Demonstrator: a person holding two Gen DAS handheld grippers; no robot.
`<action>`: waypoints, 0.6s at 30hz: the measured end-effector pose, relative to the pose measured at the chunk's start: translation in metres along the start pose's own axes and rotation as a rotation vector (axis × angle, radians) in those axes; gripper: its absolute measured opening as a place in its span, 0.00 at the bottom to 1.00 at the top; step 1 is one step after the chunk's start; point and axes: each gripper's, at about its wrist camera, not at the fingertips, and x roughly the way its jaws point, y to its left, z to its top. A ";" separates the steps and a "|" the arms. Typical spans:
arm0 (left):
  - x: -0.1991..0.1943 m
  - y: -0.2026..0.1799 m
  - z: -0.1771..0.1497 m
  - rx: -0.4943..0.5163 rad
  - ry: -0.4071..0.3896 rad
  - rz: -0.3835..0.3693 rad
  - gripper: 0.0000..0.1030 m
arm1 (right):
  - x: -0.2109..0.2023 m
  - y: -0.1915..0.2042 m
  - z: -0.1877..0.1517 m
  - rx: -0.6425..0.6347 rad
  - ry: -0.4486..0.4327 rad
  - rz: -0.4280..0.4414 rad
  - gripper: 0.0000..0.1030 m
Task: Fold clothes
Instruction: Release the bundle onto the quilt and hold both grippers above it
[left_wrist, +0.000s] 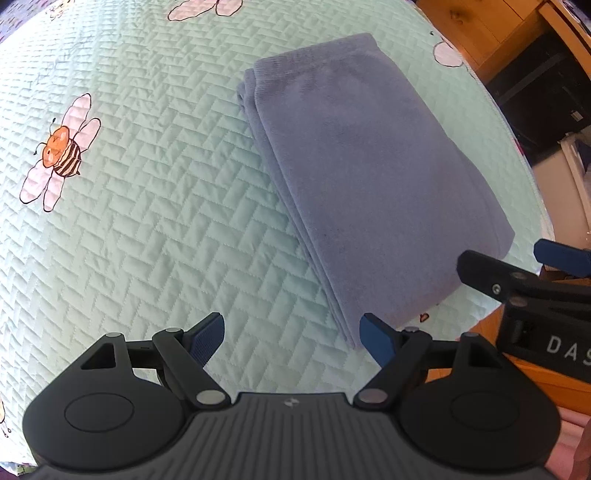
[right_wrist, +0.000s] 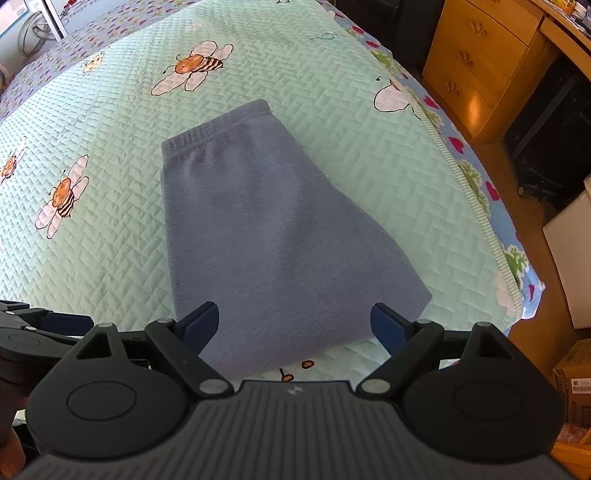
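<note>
A blue garment (left_wrist: 369, 166) (right_wrist: 266, 221) lies folded into a compact stack on the mint-green quilted bedspread (left_wrist: 147, 221) (right_wrist: 332, 92), its ribbed waistband at the far end. My left gripper (left_wrist: 291, 321) hovers open over the stack's near left corner, nothing between its blue pads. My right gripper (right_wrist: 293, 308) is open above the near edge of the garment, pads apart and not touching the cloth. The left wrist view also shows the right gripper (left_wrist: 506, 254) at the stack's near right corner. Low on the left of the right wrist view is the left gripper (right_wrist: 37, 317).
Bee prints (left_wrist: 61, 151) (right_wrist: 195, 64) dot the bedspread. The bed's edge (right_wrist: 491, 236) runs down the right. Beyond it stand a wooden chest of drawers (right_wrist: 480, 55), a black case (right_wrist: 546, 147), a white box (right_wrist: 569, 258) and a cardboard box (right_wrist: 576, 387).
</note>
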 end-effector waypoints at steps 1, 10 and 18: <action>0.000 -0.001 -0.001 0.003 -0.001 -0.002 0.81 | -0.001 0.001 0.000 -0.006 0.001 -0.001 0.87; -0.007 -0.012 -0.010 0.012 -0.005 -0.021 0.81 | -0.008 0.010 -0.004 -0.057 -0.004 -0.012 0.87; -0.009 -0.006 -0.008 -0.006 -0.005 -0.026 0.81 | -0.009 0.011 -0.004 -0.057 -0.007 -0.006 0.87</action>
